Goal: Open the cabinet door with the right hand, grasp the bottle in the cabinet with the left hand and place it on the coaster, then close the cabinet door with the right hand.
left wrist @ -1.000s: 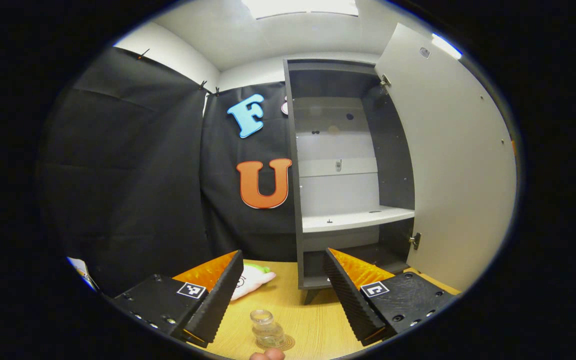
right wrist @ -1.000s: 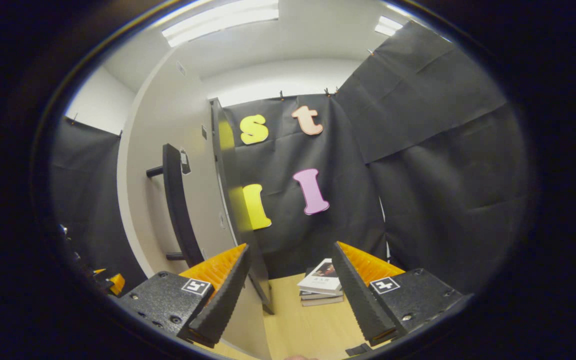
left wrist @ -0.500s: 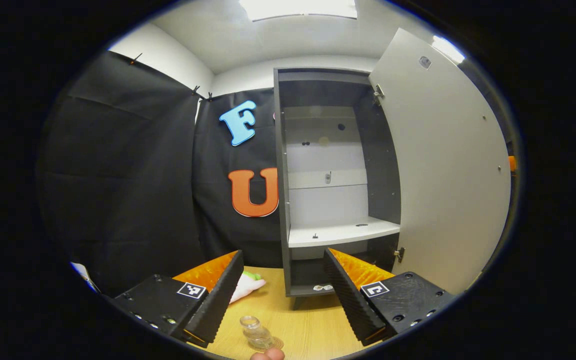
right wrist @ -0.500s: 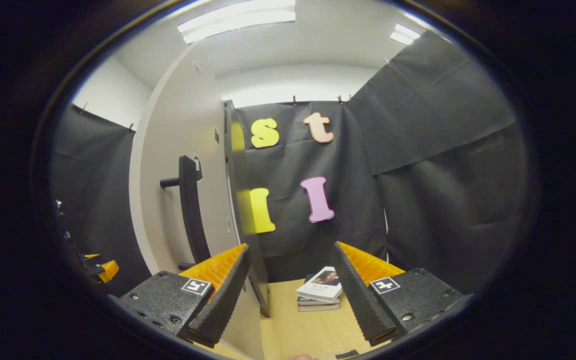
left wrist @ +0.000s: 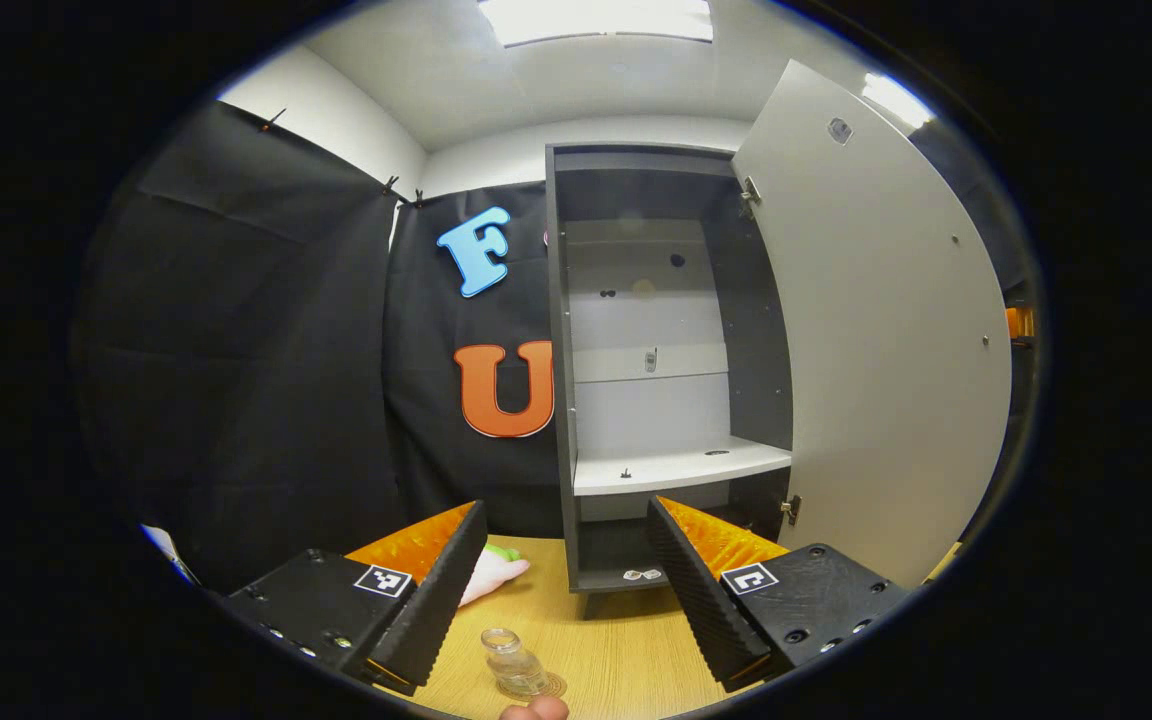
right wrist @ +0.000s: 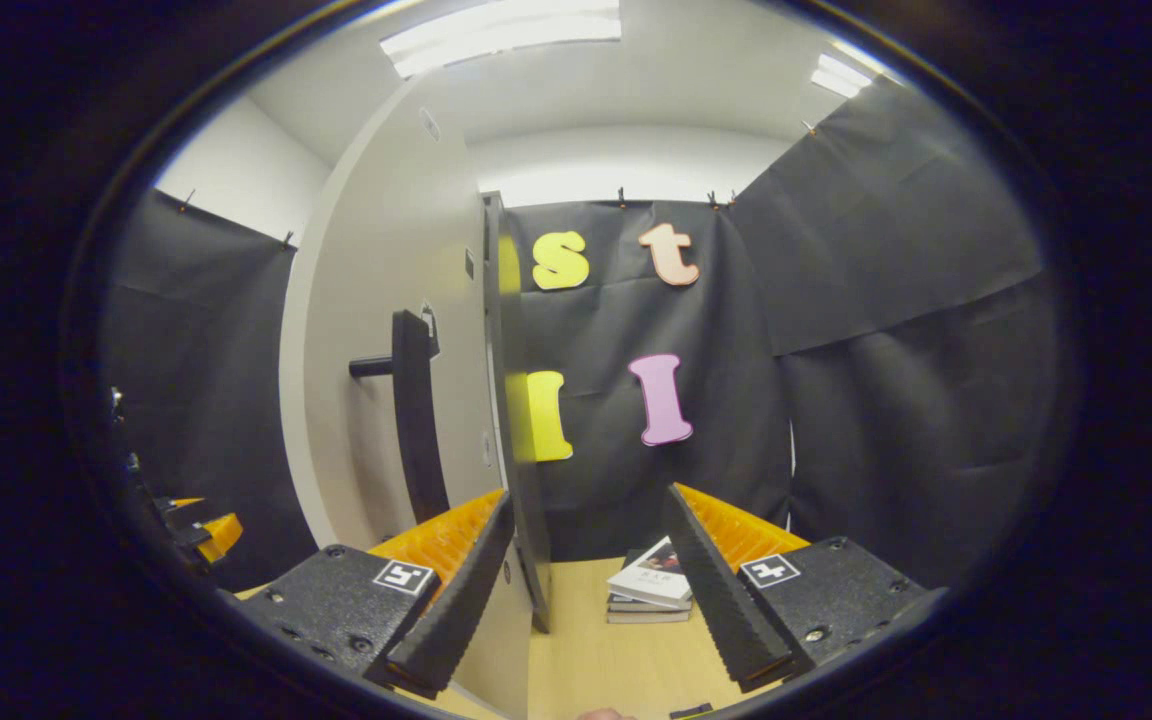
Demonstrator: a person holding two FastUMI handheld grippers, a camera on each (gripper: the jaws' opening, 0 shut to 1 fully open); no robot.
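A tall dark-grey cabinet (left wrist: pixel 666 340) with a white shelf stands at centre frame in the left gripper view, its pale door (left wrist: pixel 886 330) swung wide at right. On the light wooden table (left wrist: pixel 616 640), a small clear glass bottle (left wrist: pixel 514 662) sits on a round coaster (left wrist: pixel 553 686) at bottom centre, between the parted fingers of the left gripper (left wrist: pixel 561 600). In the right gripper view, the right gripper (right wrist: pixel 591 590) gapes empty beside the door's black bar handle (right wrist: pixel 418 420), stacked books (right wrist: pixel 651 590) beyond.

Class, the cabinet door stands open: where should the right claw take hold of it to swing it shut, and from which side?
Grip the dark vertical bar handle on the door's outer face, about mid-height. It stands off the panel on short posts, so fingers can probably close across it. Approach from the outer side, where the open right claw already faces.
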